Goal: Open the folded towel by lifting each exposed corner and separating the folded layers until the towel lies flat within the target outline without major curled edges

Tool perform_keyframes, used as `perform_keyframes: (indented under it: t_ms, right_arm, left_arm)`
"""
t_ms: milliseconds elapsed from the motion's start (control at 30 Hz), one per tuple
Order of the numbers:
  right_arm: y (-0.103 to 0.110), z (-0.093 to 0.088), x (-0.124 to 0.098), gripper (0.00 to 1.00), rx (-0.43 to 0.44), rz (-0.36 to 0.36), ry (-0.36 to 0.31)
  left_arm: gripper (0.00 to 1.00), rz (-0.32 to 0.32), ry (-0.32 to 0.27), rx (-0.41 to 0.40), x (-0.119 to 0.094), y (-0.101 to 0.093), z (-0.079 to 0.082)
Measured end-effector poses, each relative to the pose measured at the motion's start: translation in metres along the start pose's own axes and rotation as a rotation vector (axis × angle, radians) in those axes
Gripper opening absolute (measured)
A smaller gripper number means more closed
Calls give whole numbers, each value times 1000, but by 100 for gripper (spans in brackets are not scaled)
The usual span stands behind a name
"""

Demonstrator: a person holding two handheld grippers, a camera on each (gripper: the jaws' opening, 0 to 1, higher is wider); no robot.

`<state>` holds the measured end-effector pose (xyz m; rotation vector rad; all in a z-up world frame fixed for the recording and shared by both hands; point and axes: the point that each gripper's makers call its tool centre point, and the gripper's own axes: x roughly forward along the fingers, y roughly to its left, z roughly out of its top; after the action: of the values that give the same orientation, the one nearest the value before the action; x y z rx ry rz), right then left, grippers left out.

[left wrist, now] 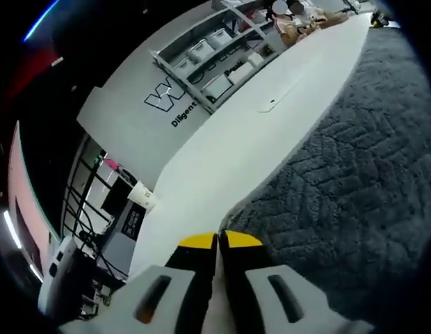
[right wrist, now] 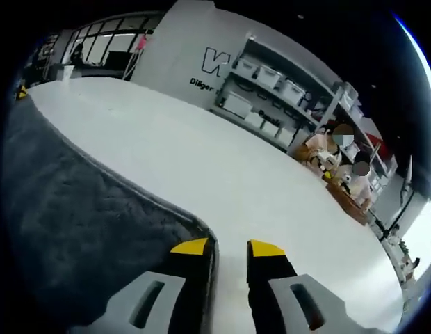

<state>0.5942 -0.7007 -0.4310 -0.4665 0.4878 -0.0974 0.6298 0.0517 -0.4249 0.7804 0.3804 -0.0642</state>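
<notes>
The dark grey towel [left wrist: 354,181] lies spread on the white table [left wrist: 222,153] and takes up the right side of the left gripper view. My left gripper [left wrist: 219,240] has its yellow-tipped jaws pressed together at the towel's near corner, which runs into the tips. In the right gripper view the same towel [right wrist: 76,223] covers the left side, its rounded corner ending by my left-hand jaw. My right gripper [right wrist: 229,248] stands open, with a narrow gap showing bare table [right wrist: 222,167]. A small yellow tip of the other gripper [right wrist: 21,92] sits at the towel's far corner.
Shelving with white bins [left wrist: 215,56] stands against the wall behind the table. A paper cup [left wrist: 142,196] rests near the table's far end. Two people sit at the table's other end [right wrist: 340,163]. A wide strip of bare tabletop runs beside the towel.
</notes>
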Motion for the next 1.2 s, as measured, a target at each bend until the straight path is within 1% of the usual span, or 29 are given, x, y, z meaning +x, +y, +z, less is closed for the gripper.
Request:
perform_keyframes:
  t_ms: [67,100,167,300,433,500,600,633,733,800,867,933,1000,1100,1200]
  right_arm:
    - [-4,0,-1,21,-6,-23,3]
    - [-9,0,-2,24,-21,-51,7]
    - [-12,1,-3,32,-46,-76,13]
    - [-16,1,-4,43,-38,-98,22]
    - [-28,1,-10,58,-31,-153,39]
    - [-30,0,-13,62,-21,-157,43]
    - [-31,-4,-16,66,27,-156,54]
    - [-31,-5,-16,67,31,-155,55]
    - [-31,-7,-19,68,62,-145,63]
    - [-33,-9,-21,71,77,-150,73]
    - [-35,-10,-25,76,84,-166,81]
    - [-36,-10,-29,79,88,-176,81]
    - [-36,-10,-32,79,94,-173,80]
    - [-35,-12,-36,79,106,-175,89]
    - [-35,-12,-37,78,119,-168,87]
  left_arm:
    - [9,13,-2,-16,-1,4,0]
    - [12,17,-2,-23,0,6,0]
    - [16,22,-4,-50,-2,8,-1]
    - [23,44,-4,-114,-3,16,-4]
    - [36,77,7,-172,-6,24,-8]
    - [40,81,13,-186,-6,27,-9]
    - [48,96,28,-233,-8,32,-14]
    - [52,106,34,-256,-10,35,-16]
    - [57,86,48,-325,-15,35,-22]
    - [61,80,59,-363,-17,36,-25]
    - [67,80,68,-388,-20,39,-28]
    - [74,77,79,-406,-22,40,-30]
    - [78,73,86,-423,-23,40,-32]
    - [84,63,103,-491,-25,38,-36]
    - [90,26,89,-517,-27,32,-32]
